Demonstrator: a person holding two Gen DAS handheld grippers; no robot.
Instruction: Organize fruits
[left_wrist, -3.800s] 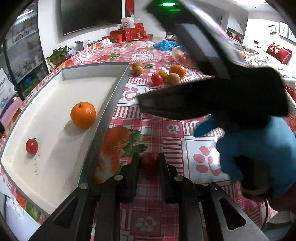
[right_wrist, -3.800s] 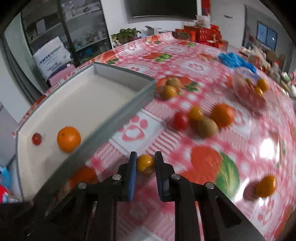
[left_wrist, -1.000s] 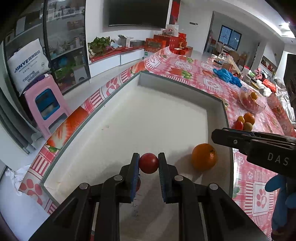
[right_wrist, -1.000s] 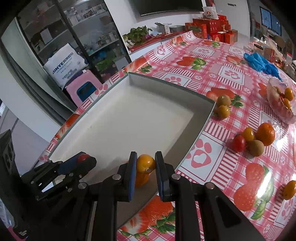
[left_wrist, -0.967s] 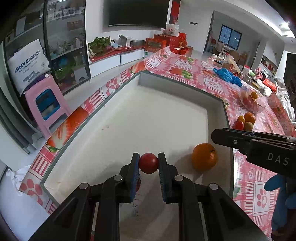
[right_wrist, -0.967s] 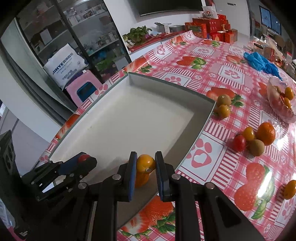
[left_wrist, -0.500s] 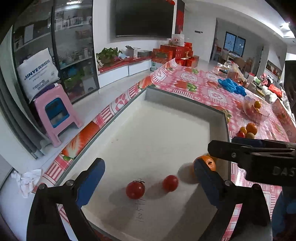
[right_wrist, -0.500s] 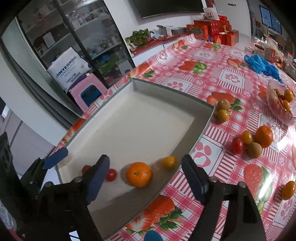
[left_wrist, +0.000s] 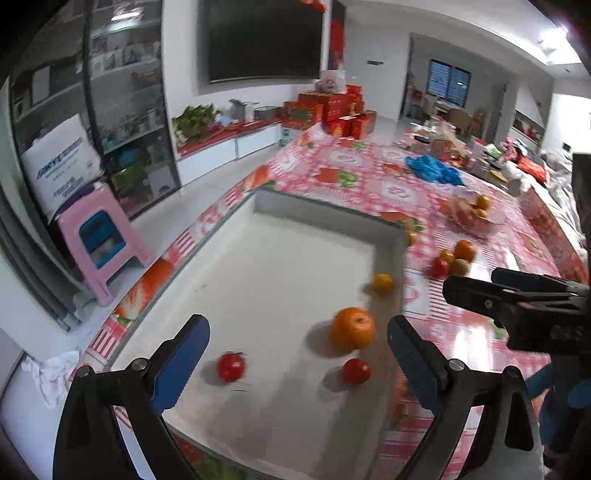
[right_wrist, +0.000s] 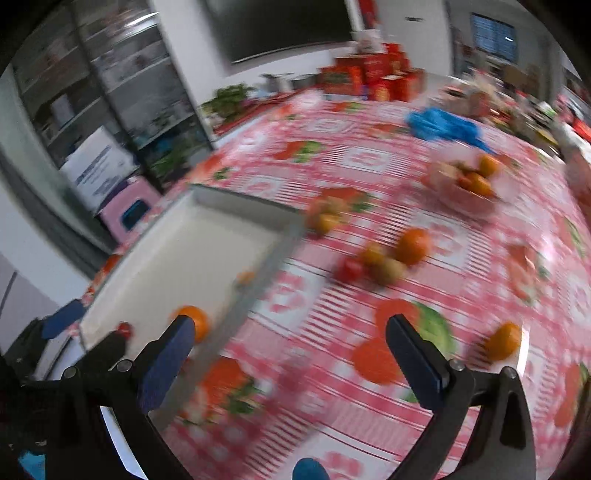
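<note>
Both the left gripper (left_wrist: 297, 345) and right gripper (right_wrist: 290, 341) gape empty, and the loose fruit cluster (right_wrist: 384, 258) lies right of the tray (right_wrist: 266, 264), ahead of the nearer right one.

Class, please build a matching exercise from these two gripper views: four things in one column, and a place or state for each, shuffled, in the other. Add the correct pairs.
Things
1. large orange
2. left gripper
3. glass bowl
4. pink stool

Places or states
A. on the floor beside the table
B. inside the white tray
C. jaws wide open, empty
D. on the tablecloth, holding fruit

Pairs: 1-B, 2-C, 3-D, 4-A
</note>
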